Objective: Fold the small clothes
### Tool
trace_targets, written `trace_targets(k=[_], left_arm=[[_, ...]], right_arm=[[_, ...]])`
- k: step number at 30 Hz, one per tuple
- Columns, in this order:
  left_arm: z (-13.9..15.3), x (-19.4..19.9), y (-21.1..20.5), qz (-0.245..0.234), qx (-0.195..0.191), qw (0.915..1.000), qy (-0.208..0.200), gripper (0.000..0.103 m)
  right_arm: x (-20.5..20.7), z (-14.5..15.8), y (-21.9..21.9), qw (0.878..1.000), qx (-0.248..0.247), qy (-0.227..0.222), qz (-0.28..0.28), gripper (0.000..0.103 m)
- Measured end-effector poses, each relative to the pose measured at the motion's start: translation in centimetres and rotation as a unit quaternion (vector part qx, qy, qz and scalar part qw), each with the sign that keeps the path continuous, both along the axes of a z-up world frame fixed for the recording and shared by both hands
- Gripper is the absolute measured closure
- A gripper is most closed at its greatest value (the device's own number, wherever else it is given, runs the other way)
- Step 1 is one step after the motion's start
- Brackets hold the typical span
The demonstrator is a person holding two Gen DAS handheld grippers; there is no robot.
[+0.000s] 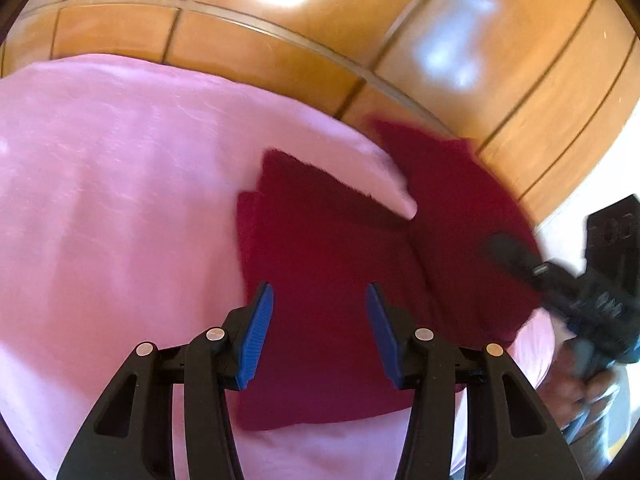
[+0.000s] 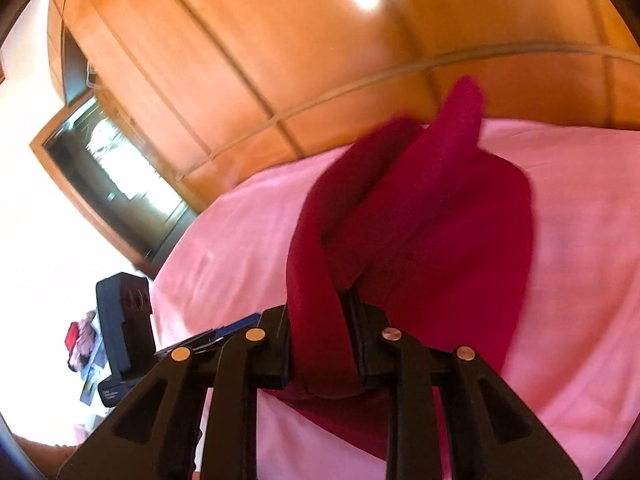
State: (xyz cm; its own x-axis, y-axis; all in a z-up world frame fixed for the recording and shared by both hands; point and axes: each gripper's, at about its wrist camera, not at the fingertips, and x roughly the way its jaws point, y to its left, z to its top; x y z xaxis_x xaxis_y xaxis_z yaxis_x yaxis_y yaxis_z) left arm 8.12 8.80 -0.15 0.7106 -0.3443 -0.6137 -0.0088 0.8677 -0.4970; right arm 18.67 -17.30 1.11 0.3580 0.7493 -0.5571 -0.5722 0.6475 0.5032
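Now the right tongs (image 2: pixel 320 344) pinch the red garment (image 2: pixel 420 220), while the left tongs (image 1: pixel 320 328) hang parted above it.

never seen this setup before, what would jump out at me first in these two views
The dark red garment on the pink bedsheet dominates both views. The right gripper is clamped on a bunched fold of it, lifting that part off the bed. The left gripper hovers open above the cloth, blue pads apart, glossy wooden panelling behind.

Bed (image 1: pixel 100 200) under pink sheet (image 2: pixel 580 220), dark red garment (image 1: pixel 320 248) lying on it
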Motion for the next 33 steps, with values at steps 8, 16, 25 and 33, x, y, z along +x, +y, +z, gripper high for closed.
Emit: trace_targets(k=[8, 16, 25, 33], left_arm=[[-0.2, 0.2, 4.5, 0.010, -0.125, 0.9920, 0.005, 0.055], [0.5, 3.2, 1.6, -0.035, -0.091, 0.9950, 0.022, 0.047], [-0.1, 6.0, -0.2, -0.082, -0.072, 0.9909, 0.079, 0.047], [-0.2, 6.0, -1.7, -0.076, -0.009, 0.9947, 0.069, 0.087]], right_arm=[[-2.5, -3.8, 6.7, 0.993, -0.093, -0.010, 0.076, 0.079], [-5.3, -1.9, -0.5, 0.996, -0.003, -0.013, 0.094, 0.039], [-9.7, -3.7, -9.0, 0.996, -0.074, -0.043, -0.013, 0.043], [-8.3, -6.8, -6.0, 0.980, -0.173, -0.088, -0.053, 0.076]])
